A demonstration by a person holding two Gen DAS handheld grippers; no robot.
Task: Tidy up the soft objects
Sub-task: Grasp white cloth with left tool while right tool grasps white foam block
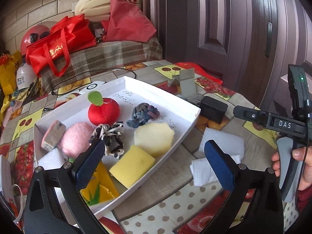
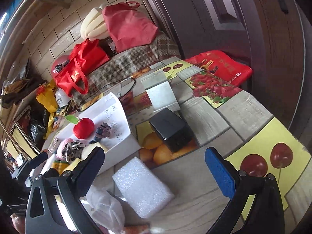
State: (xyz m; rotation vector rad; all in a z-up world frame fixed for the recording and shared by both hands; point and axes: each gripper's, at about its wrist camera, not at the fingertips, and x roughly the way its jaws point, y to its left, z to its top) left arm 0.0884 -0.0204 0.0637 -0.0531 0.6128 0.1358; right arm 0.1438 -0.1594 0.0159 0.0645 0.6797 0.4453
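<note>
A white tray (image 1: 156, 89) holds soft objects: a red plush apple (image 1: 103, 111), a blue-purple yarn knot (image 1: 143, 114), a pale foam piece (image 1: 154, 138), a yellow sponge (image 1: 132, 165), a black-and-white rope toy (image 1: 110, 137), a pink puff (image 1: 75, 139) and a grey-pink block (image 1: 53, 134). My left gripper (image 1: 154, 162) is open and empty above the tray's near right edge. A white foam block (image 2: 141, 187) and a white cloth (image 1: 204, 170) lie on the table right of the tray. My right gripper (image 2: 155, 170) is open and empty over the foam block.
A black charger box (image 2: 171, 129) and a grey phone stand (image 1: 186, 82) sit beyond the tray. A clear plastic bag (image 2: 106, 208) lies near the right gripper's left finger. Red bags (image 1: 58, 42) pile on a bench behind. The table edge (image 2: 296, 142) runs at right.
</note>
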